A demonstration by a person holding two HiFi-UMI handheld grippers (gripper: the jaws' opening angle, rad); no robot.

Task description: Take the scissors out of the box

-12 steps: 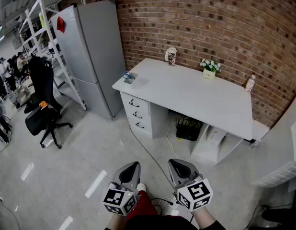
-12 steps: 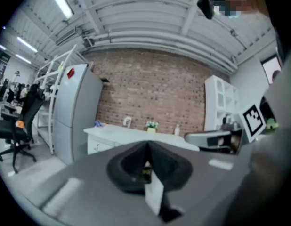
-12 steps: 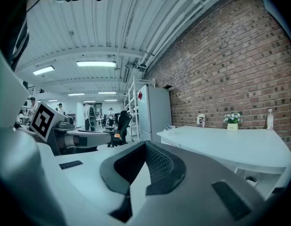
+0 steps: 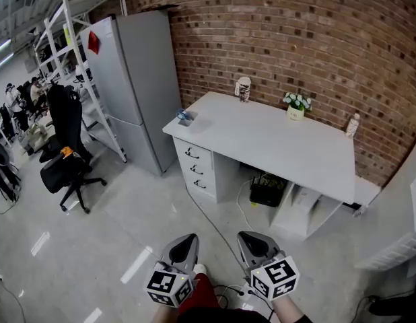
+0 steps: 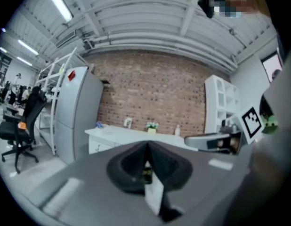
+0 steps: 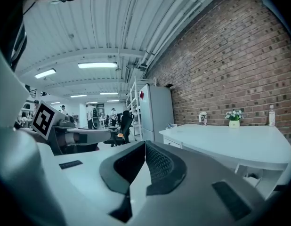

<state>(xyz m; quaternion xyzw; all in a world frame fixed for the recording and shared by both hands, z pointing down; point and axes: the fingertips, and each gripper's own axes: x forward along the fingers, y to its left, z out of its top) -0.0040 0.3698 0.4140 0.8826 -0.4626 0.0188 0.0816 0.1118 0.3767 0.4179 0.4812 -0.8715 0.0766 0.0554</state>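
On the pale grey floor (image 4: 127, 234), well back from a white desk set against a red brick wall (image 4: 295, 39), the person holds both tools low and close to the body, pointing roughly level toward the desk. The left gripper (image 4: 186, 238) has its dark padded fingers (image 5: 131, 161) pressed together with nothing between them, and the right gripper (image 4: 248, 237) likewise shows its ribbed fingers (image 6: 159, 164) closed and empty. The white worktop (image 4: 275, 143) carries a printed white cup (image 4: 243, 89) near its back edge, a small pot of white flowers (image 4: 296, 105) further right along that edge, a slim white bottle (image 4: 353, 124) at the back right corner, and a small bluish container (image 4: 184, 117) at the front left corner. No scissors can be made out in any view, and whether that bluish container is the box is too small to tell, so the task appears not yet begun. The main risk is probably reaching for the wrong thing, since the target is unidentified from this far off. If the corner container is the box, it sits just beside the worktop's edge, and a nudge from closed fingers could push it off. The fingers will have to open before any grasp. A thin cable (image 4: 209, 222) crosses the floor between the desk and the person's feet and could catch a step on the way in.
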